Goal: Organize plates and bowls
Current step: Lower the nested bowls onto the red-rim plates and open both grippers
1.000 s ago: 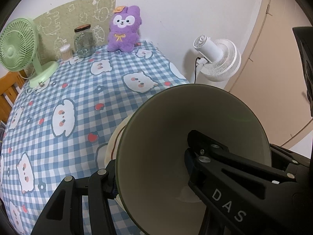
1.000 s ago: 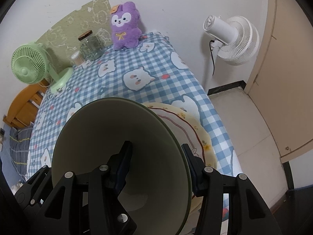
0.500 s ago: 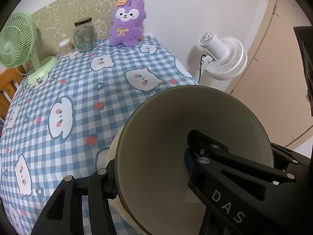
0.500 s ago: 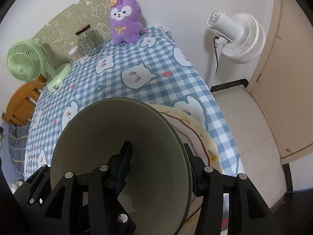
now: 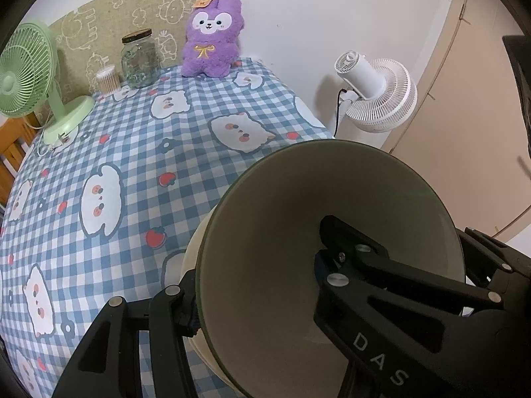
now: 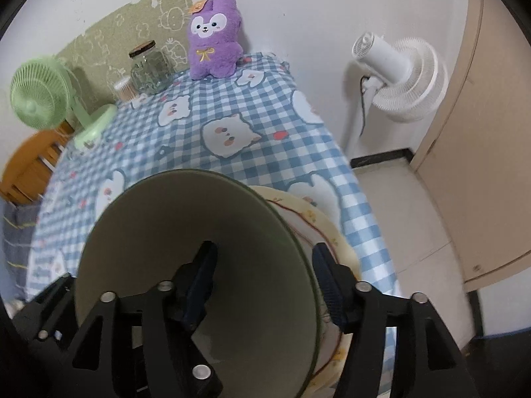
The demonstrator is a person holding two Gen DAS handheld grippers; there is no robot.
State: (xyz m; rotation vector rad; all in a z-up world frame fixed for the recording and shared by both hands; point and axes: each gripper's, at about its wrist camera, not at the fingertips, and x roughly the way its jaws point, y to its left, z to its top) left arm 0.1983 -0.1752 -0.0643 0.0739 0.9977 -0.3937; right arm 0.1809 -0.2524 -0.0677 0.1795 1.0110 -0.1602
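Both my tools are at the green bowl, one on each side of it. My left tool has one finger outside the bowl's left wall and the other finger inside the bowl, and the wall is pinched between them, so this tool holds the bowl by its rim. My right tool also has one finger inside the bowl and one outside the right wall; its jaws are opening at this moment, and a gap shows between the outer finger and the wall, so the wall is between the pads but not pressed.

The bowl is tilted toward the cameras and sits at the near right part of the counter, over a cream plate with a dark red line and small yellow flowers on its rim. If the bowl's base touches the plate, I cannot tell.

On the counter is a blue and white checked cloth with white cartoon animals. At the far edge, against the wall, stands a purple plush toy. Left of it is a glass jar with a dark lid, then a small container of cotton swabs, and farther left a green desk fan. Right of the counter, on the floor side, stands a white fan near a beige door.
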